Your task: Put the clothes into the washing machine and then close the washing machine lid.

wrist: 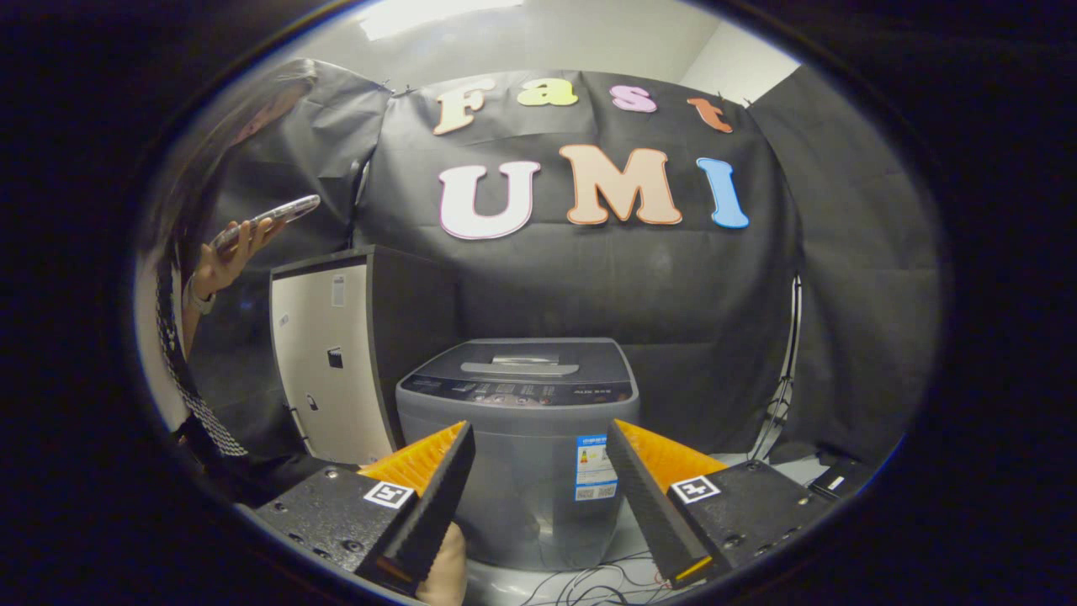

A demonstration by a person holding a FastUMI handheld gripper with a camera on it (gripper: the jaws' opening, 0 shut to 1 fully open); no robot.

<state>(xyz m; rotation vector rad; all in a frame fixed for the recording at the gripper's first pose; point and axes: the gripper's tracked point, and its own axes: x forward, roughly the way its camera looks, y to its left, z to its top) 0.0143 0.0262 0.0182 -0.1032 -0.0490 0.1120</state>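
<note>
Black cloth hangs all around the booth, and a grey washing machine stands on the floor in front of it. It sits straight ahead of the tool, beyond the tips, and shows in the gap between the two fingers. The fingers are wide apart and hold nothing.

On top of the machine the lid lies flat and shut, with its handle running side to side, across the way the tool points. The tool is level with the front wall of the machine, so the lid is higher up and farther away than the tips.

No clothes can be seen. They may be inside with the lid already down, or they may be somewhere else waiting; the shut lid fits both.

To one side of the tool stands a pale cabinet. Beside it a person's hand holds a phone. Thin wires lie on the floor under the tips.
</note>
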